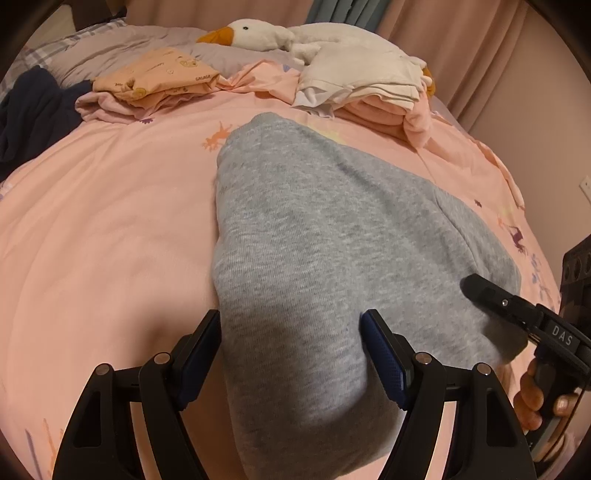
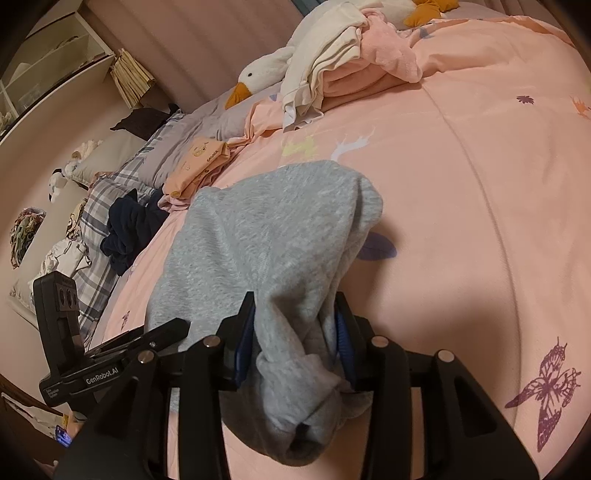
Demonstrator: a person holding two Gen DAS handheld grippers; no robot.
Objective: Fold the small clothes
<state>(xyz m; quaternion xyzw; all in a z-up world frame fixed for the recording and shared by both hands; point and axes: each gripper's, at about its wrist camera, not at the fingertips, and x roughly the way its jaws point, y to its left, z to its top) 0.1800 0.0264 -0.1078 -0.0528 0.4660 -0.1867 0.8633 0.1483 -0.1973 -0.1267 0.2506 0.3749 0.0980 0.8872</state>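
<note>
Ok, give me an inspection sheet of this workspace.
Surface: pink printed bedspread.
Job's things: grey garment laid lengthwise; folded orange piece and white-and-pink stack behind it.
Clutter: goose plush, dark navy clothing.
Grippers: left tool straddles the garment's near end; right tool has bunched grey fabric between its pads.
Cables: nothing seen.
Surroundings: curtains, shelving.

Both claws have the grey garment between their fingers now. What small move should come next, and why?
Probably carry both near ends forward onto the far end. The grey garment lies long on the pink duvet; the left claw spans one near end, and the right claw has the bunched other end between its pads, so a half-fold looks ready.
</note>
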